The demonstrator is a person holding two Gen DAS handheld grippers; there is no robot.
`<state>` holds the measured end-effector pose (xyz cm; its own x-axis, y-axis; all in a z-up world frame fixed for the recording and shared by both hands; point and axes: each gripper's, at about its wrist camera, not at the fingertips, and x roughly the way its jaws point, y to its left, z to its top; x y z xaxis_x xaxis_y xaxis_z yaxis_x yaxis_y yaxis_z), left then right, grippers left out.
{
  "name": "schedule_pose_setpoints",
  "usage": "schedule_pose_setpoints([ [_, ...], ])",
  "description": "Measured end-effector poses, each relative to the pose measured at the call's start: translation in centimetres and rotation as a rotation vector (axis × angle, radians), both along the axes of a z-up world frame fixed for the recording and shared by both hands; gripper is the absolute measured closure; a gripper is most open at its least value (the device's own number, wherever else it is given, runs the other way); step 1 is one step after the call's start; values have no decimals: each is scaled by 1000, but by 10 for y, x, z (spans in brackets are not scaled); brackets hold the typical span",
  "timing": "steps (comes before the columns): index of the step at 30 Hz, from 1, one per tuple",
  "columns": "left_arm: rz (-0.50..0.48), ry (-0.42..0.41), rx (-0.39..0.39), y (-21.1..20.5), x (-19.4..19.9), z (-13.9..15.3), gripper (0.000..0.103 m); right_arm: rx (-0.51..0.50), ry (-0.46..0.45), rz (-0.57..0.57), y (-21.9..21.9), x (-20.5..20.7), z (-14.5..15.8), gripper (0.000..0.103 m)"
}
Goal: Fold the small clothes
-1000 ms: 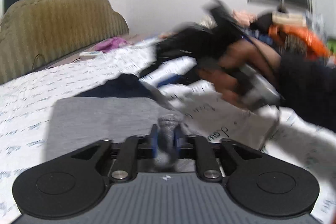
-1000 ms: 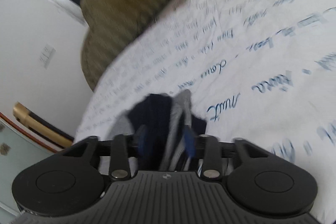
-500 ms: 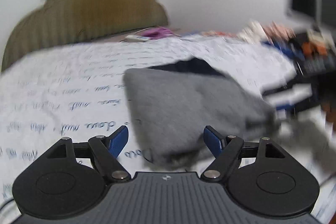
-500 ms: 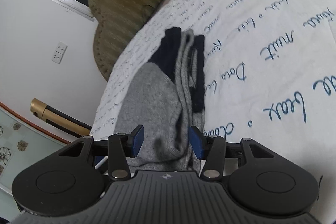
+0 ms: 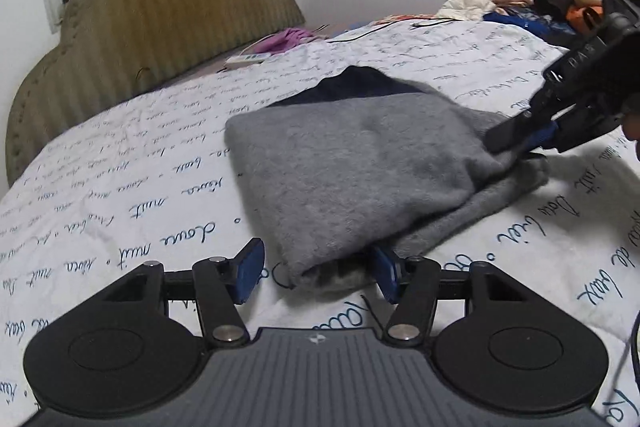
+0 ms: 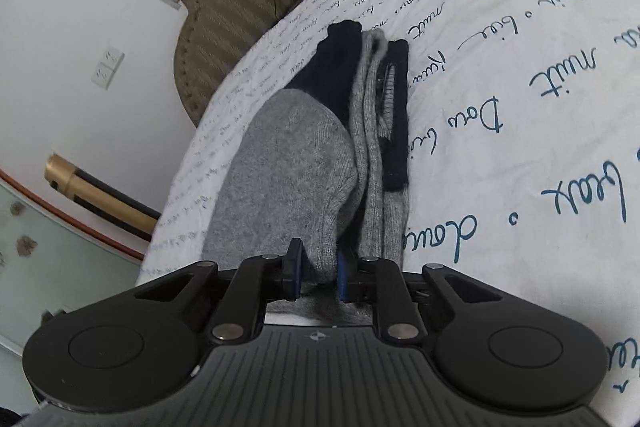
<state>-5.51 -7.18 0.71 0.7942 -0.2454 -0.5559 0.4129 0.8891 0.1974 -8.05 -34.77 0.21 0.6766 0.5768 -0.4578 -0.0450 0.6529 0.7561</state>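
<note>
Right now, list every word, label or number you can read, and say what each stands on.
"nuit": blue cursive printed on the white bedsheet.
"Dou": same script, same sheet; the other cursive words are too distorted to read surely.
White lettering on the right claw, whose jaws have just been closing on the grey garment: too blurred.
Markings on the white device by the headboard: too small.

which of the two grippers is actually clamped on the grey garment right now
The right gripper: its jaws, just closing, pinch a grey garment edge. The left gripper only straddles the near corner, pads clear of the cloth.
</note>
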Motion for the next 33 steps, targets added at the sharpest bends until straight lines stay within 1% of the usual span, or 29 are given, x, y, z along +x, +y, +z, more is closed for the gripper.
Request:
schedule_pose_setpoints([
  [1, 4, -1, 0, -1, 1, 1, 46, 18, -2, 0, -1, 0, -1, 84],
  [2, 11, -4, 3, -2, 3, 0, 56, 28, -4, -1, -1, -1, -1, 84],
  [3, 20, -4, 10, -4, 6, 0, 73, 32, -5, -3, 0, -1, -2, 86],
  [4, 33, 2, 15, -5, 10, 0, 82, 29, -4, -6, 1, 0, -2, 87],
  [5, 56, 2, 11, -3, 13, 2, 94, 26, -6, -9, 1, -1, -1, 87],
  [7, 68, 11, -17, 5, 15, 9, 94, 21, -28, -8, 0, -7, 7, 89],
  [9, 63, 7, -12, 13, 12, 14, 94, 12, -51, 6, -1, -16, 17, 89],
  [10, 54, 20, -4, 16, 12, 13, 94, 1, -43, 11, -2, -20, 17, 90],
  [12, 47, 65, 17, 17, 15, 0, 94, -38, 18, 12, -2, -20, 1, 90],
  [13, 51, 69, 34, 14, 16, -9, 94, -34, 50, 10, -2, -18, -12, 90],
  [14, 54, 45, 55, 11, 15, -12, 94, 9, 58, 5, -4, -16, -22, 90],
  [15, 55, 29, 69, 8, 14, -11, 92, 47, 55, -3, -5, -15, -25, 90],
  [16, 50, 25, 66, 8, 13, -9, 92, 61, 52, -12, -5, -15, -24, 83],
  [17, 35, 27, 53, 11, 11, -6, 91, 72, 42, -16, -5, -17, -20, 81],
  [19, -4, 35, 21, 22, 5, 4, 87, 79, 13, 7, -11, -22, -10, 63],
  [21, -36, 53, -47, 38, 1, 18, 76, 84, -36, -18, -25, -28, 4, 57],
  [22, -52, 74, -91, 47, 2, 26, 74, 84, -63, -43, -35, -27, 11, 52],
  [23, -55, 92, -145, 56, 6, 35, 69, 77, -83, -70, -43, -23, 18, 50],
  [24, -44, 109, -205, 63, 14, 43, 59, 62, -95, -96, -51, -15, 23, 48],
  [25, -22, 121, -262, 68, 27, 50, 51, 45, -102, -110, -56, -3, 28, 48],
  [26, 14, 123, -311, 71, 43, 57, 35, 30, -109, -108, -59, 13, 31, 48],
  [27, 62, 121, -349, 72, 62, 61, 33, 21, -109, -107, -60, 32, 33, 47],
  [28, 106, 128, -380, 72, 82, 65, 33, 14, -102, -102, -60, 53, 33, 45],
  [29, 121, 155, -416, 71, 101, 67, 33, -8, -88, -96, -58, 76, 31, 45],
  [31, 122, 241, -488, 67, 140, 60, 33, -71, -35, -113, -53, 117, 22, 45],
  [33, 124, 323, -481, 53, 177, 45, 33, -143, 17, -116, -44, 149, 12, 45],
])
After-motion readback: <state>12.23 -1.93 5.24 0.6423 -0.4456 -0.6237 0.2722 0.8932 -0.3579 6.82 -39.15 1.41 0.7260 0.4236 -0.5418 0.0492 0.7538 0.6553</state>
